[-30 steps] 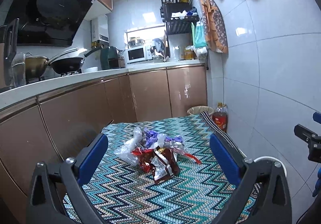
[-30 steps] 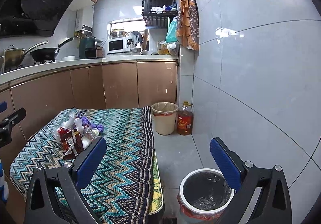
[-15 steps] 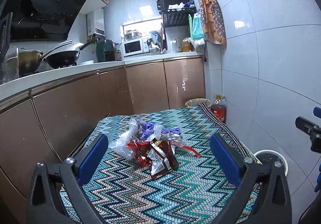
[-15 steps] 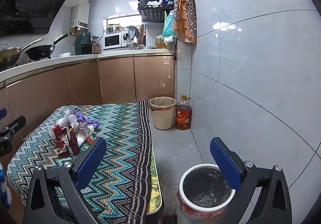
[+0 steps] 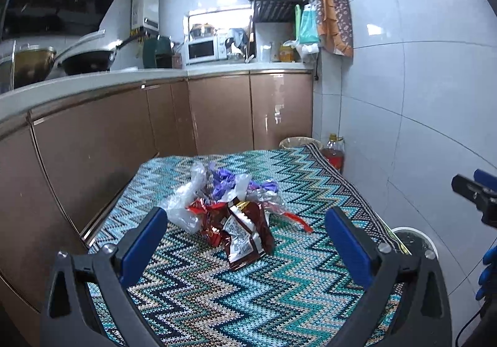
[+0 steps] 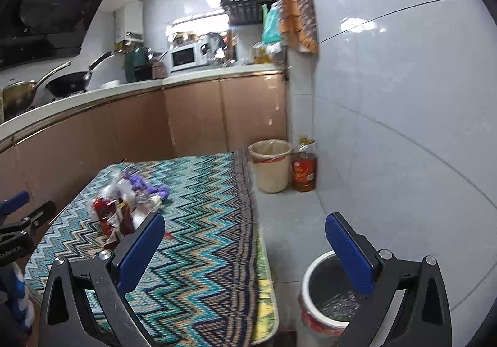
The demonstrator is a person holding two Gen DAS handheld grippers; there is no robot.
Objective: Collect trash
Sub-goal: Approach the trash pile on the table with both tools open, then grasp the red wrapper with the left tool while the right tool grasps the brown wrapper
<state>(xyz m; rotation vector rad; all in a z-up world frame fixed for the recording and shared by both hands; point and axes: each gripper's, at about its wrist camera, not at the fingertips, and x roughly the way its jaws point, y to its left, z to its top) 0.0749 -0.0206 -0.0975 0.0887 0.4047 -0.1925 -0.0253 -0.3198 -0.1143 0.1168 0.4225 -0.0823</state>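
Note:
A pile of trash (image 5: 230, 207) lies on a table with a zigzag cloth (image 5: 248, 294): dark red snack wrappers (image 5: 248, 235), clear plastic (image 5: 183, 204) and purple wrappers (image 5: 226, 179). My left gripper (image 5: 245, 238) is open and empty, just short of the pile, with the red wrappers between its blue fingers. My right gripper (image 6: 245, 247) is open and empty, above the table's right edge. The pile (image 6: 124, 201) shows to its left. A white bin with a black liner (image 6: 335, 294) stands on the floor below the right finger.
A beige bin (image 6: 270, 166) and an oil bottle (image 6: 304, 170) stand on the floor by the tiled wall, past the table's far end. Brown kitchen cabinets (image 5: 124, 142) run along the left and back. The white bin's rim (image 5: 416, 238) shows right of the table.
Both grippers have moved forward and lower toward the table. The trash pile now looks nearer to the left gripper. The right view has swung a little to the left.

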